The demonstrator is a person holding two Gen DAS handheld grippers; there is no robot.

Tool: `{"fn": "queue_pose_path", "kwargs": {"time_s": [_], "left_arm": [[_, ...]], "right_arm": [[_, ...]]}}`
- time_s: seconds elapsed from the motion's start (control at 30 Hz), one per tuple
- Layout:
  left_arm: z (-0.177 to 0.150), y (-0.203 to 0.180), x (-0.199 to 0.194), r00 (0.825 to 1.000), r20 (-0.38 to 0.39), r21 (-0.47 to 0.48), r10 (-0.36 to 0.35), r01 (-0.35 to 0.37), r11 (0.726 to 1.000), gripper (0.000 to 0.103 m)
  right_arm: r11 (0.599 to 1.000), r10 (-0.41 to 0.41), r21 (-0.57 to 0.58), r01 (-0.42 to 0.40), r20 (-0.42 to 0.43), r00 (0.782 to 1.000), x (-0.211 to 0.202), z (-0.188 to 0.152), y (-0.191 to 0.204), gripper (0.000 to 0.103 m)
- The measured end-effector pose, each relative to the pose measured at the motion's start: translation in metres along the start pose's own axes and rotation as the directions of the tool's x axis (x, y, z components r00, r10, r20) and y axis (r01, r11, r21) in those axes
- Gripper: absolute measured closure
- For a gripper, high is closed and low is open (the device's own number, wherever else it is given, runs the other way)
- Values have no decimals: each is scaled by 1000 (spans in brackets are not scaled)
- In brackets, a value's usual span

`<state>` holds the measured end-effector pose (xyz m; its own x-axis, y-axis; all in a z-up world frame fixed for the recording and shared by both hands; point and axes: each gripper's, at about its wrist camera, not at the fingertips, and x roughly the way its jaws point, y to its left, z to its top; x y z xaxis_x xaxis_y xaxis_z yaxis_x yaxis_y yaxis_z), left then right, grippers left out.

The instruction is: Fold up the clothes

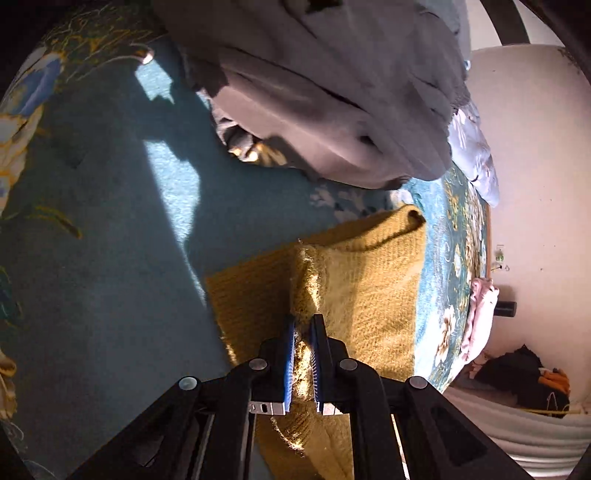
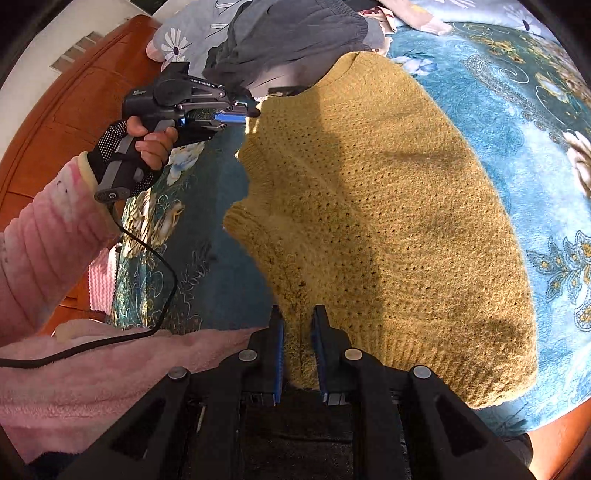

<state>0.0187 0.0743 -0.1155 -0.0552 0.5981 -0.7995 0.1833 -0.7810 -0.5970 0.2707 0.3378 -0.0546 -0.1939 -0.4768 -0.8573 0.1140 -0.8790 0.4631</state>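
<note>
Our right gripper (image 2: 298,325) pinches the hem edge of the yellow knit sweater (image 2: 388,206), its fingers nearly closed on the fabric. We see the sweater spread flat on the teal floral bedspread (image 2: 517,110), below a grey garment (image 2: 295,33). Our left gripper (image 1: 303,332) clamps the sweater's far edge.

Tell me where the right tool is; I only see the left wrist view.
Observer: The right tool is shut on the yellow sweater at its near edge, beside the ribbed hem.
Operator: Is the sweater bunched up?
Observer: No, its body lies spread broadly over the blue floral bedspread.
Operator: Where does the left tool hold?
Observer: At the far edge, across the sweater from the right one.
</note>
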Motion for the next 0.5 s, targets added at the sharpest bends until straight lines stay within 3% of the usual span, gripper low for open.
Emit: {"fn": "queue_pose_path", "kwargs": {"time_s": [0.07, 0.13, 0.23, 0.3, 0.37, 0.43, 0.5], "left_arm": [[0, 10, 8, 1000, -14, -22, 4, -5, 1000, 94], [-1, 15, 15, 1000, -24, -28, 7, -8, 1000, 93], [-2, 13, 12, 999, -7, 13, 39, -38, 999, 89], [-3, 12, 10, 998, 5, 41, 60, -60, 997, 81], [-3, 9, 5, 996, 34, 86, 87, -90, 992, 57], [-2, 5, 2, 993, 65, 145, 98, -107, 984, 42], [0, 6, 8, 993, 49, 165, 103, -110, 980, 39]], "right_arm": [[1000, 1, 30, -2, 23, 1000, -5, -1, -4, 85], [998, 2, 63, -6, 58, 998, -15, -3, -8, 74], [991, 9, 129, -31, 165, 986, -42, -10, -25, 59], [975, -10, 218, -45, 249, 969, -64, -21, -49, 57], [934, -78, 356, -31, 288, 954, -76, -37, -86, 57], [875, -157, 485, -3, 290, 944, -83, -54, -123, 56], [816, -200, 577, 30, 234, 951, -75, -69, -152, 50]]}}
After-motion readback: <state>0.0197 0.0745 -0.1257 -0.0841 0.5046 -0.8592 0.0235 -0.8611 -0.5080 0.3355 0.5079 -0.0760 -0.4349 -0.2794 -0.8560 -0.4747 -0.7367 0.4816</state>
